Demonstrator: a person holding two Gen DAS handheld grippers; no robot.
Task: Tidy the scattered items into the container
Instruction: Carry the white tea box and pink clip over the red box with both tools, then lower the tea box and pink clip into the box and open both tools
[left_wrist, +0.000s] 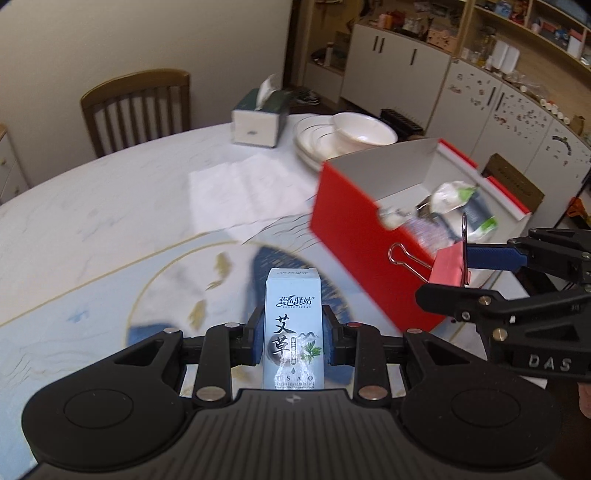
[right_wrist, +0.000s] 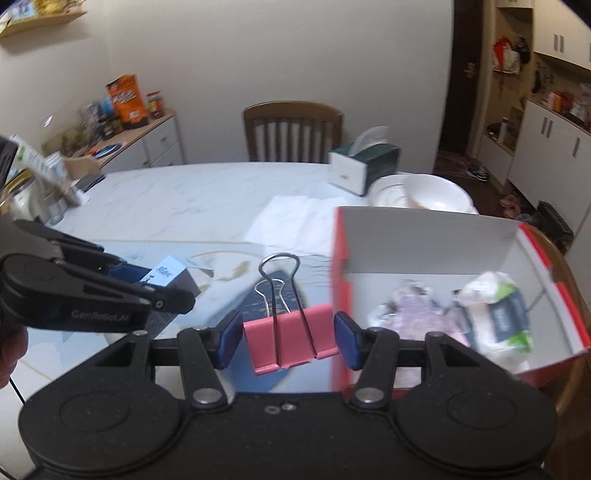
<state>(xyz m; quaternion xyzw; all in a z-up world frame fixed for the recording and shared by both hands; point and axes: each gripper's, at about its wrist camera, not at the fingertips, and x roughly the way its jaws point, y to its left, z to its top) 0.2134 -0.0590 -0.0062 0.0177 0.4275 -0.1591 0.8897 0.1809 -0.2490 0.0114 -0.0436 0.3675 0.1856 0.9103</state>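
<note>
My left gripper (left_wrist: 293, 332) is shut on a light blue carton (left_wrist: 294, 325) with Chinese print and holds it above the table. It also shows in the right wrist view (right_wrist: 170, 275). My right gripper (right_wrist: 288, 334) is shut on a pink binder clip (right_wrist: 290, 341), beside the near left corner of the red box (right_wrist: 532, 243). In the left wrist view the clip (left_wrist: 448, 264) hangs in front of the red box (left_wrist: 354, 221). The box holds a white-and-green packet (right_wrist: 498, 314) and a pink wrapped item (right_wrist: 417, 314).
Stacked white plates and a bowl (left_wrist: 354, 134) stand behind the box. A green tissue box (left_wrist: 260, 118) is at the table's far side, near a wooden chair (left_wrist: 136, 110). A white paper sheet (left_wrist: 243, 188) lies on the marble table (left_wrist: 92, 229). A cabinet stands at left.
</note>
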